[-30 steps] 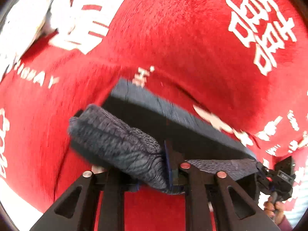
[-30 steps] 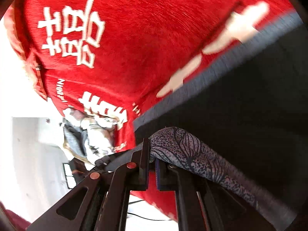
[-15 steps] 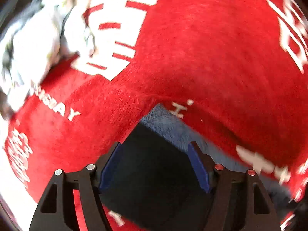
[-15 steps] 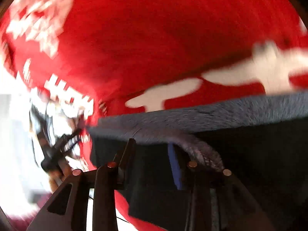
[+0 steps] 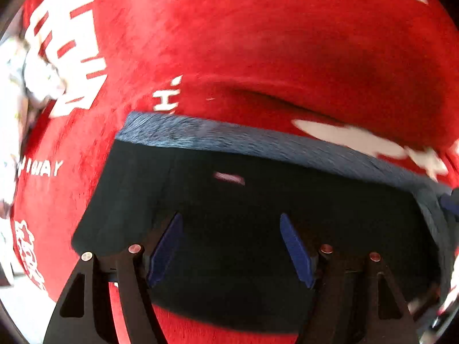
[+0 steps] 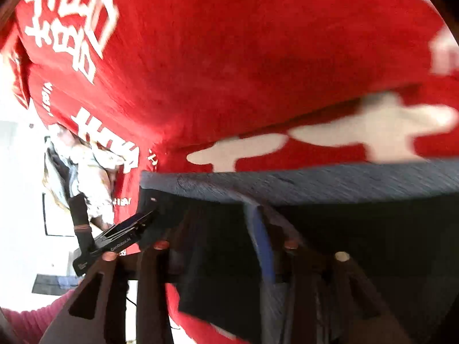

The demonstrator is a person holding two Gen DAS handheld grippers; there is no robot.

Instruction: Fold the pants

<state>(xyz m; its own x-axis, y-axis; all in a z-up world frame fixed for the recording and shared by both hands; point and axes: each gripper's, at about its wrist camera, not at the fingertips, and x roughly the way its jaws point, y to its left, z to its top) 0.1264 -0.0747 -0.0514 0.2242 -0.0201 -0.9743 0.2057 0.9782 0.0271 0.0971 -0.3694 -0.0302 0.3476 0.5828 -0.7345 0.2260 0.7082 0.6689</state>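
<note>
The pants point(image 5: 258, 200) are dark, almost black, with a blue-grey band along the far edge. They lie folded flat on a red blanket point(image 5: 258, 43) with white characters. My left gripper point(image 5: 229, 226) is open and empty just above the dark cloth. My right gripper point(image 6: 212, 223) is open over the same pants point(image 6: 344, 229); a ridge of cloth lies against its right finger. The left gripper point(image 6: 126, 229) also shows in the right wrist view at the pants' left corner.
A pile of pale crumpled clothes point(image 6: 86, 172) lies beyond the blanket's left edge, also in the left wrist view point(image 5: 31, 80). A white floor and wall point(image 6: 20, 200) show past it. A pink sleeve point(image 6: 37, 312) holds the left gripper.
Both grippers held a fold of the pants a second ago and have opened. The cloth has dropped flat onto the blanket, and both grippers have moved in low over it.
</note>
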